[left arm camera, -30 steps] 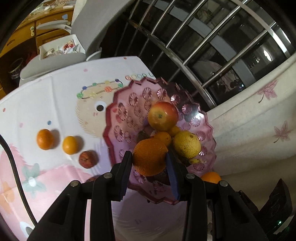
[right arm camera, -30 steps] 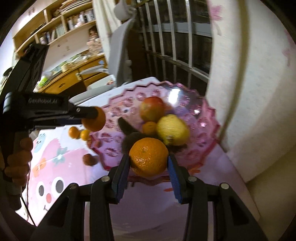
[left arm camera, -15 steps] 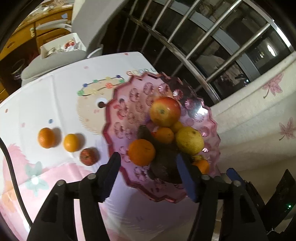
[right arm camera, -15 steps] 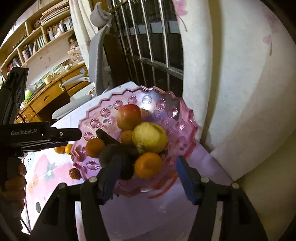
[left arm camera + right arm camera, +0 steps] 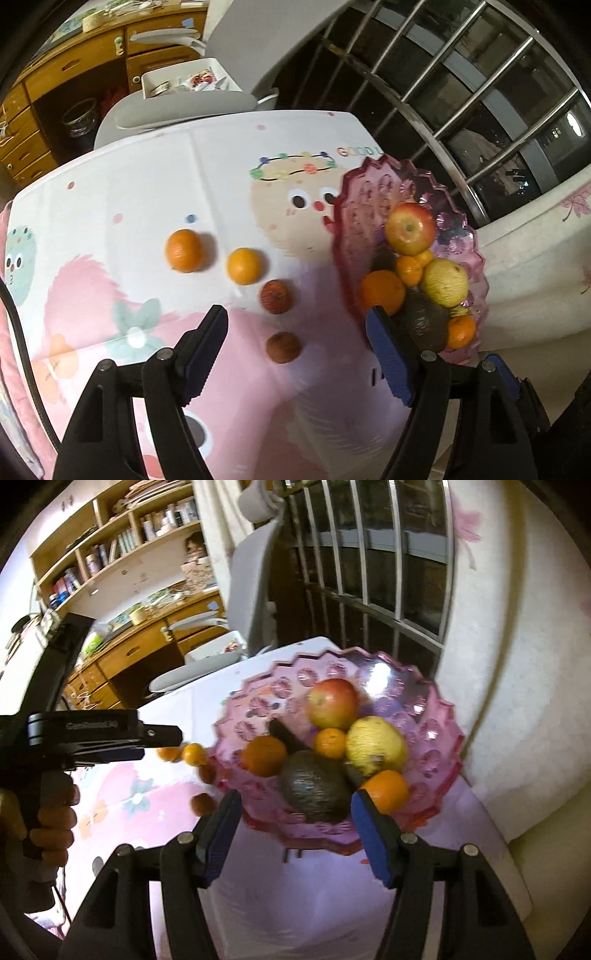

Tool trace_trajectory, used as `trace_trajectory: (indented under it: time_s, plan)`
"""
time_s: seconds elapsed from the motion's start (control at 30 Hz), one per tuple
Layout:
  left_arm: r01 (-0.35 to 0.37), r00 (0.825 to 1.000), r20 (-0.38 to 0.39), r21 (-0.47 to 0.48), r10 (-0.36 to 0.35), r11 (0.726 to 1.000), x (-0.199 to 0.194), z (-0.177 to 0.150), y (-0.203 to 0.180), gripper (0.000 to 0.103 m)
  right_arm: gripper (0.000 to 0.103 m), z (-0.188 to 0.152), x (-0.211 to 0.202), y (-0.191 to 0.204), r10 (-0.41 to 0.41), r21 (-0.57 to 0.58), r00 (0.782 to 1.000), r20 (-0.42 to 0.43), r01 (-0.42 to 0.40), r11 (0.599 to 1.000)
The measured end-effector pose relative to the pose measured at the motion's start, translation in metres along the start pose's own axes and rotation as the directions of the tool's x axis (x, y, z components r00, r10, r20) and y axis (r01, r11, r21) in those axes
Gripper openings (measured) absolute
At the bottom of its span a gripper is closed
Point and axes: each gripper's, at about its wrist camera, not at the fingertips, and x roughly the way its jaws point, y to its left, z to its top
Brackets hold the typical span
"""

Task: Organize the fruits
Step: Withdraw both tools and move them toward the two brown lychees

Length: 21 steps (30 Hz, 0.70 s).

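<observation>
A pink glass fruit bowl (image 5: 369, 192) (image 5: 439, 738) holds an apple (image 5: 410, 229), a yellow lemon (image 5: 443, 282), a dark avocado (image 5: 314, 790) and three oranges (image 5: 264, 755). On the tablecloth left of the bowl lie two oranges (image 5: 184, 251) (image 5: 243, 266) and two small dark red fruits (image 5: 277, 295) (image 5: 283, 347). My left gripper (image 5: 295, 343) is open and empty, above the lower red fruit. My right gripper (image 5: 295, 823) is open and empty, just in front of the bowl.
A cartoon-print tablecloth (image 5: 147, 177) covers the table. A grey chair (image 5: 184, 107) stands at the far edge, with wooden drawers (image 5: 55, 74) behind. Window bars (image 5: 461, 74) and a white curtain (image 5: 517, 664) stand close behind the bowl.
Both grippers let their oranges go into the bowl and opened. The left gripper then swung left over the loose fruits; the right gripper drew back slightly from the bowl.
</observation>
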Motion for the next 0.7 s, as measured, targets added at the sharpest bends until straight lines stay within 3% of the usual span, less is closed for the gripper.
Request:
trace_trajectory:
  time_s: [0.33,0.47,0.57,0.7]
  plan:
    - [0.065,0.995,-0.075,0.024,-0.063,0.998,0.022,-0.001,0.016,0.076,0.062,-0.012,0.016,0.051,0.098,-0.078,0.995,-0.003,-0.098,0.992]
    - [0.055,0.994,-0.096,0.044,-0.05,0.998,0.037,-0.003,0.013,0.076,0.062,-0.02,0.027,0.061,0.117,-0.105,0.993,-0.016,-0.118,0.987]
    - [0.048,0.993,-0.109,0.062,-0.041,0.997,0.051,-0.006,0.009,0.073,0.062,-0.025,0.04,0.068,0.112,-0.131,0.993,-0.043,-0.117,0.984]
    - [0.035,0.995,-0.102,0.09,-0.026,0.995,0.063,-0.007,0.005,0.06,0.062,-0.035,0.058,0.08,0.084,-0.187,0.994,-0.073,-0.096,0.978]
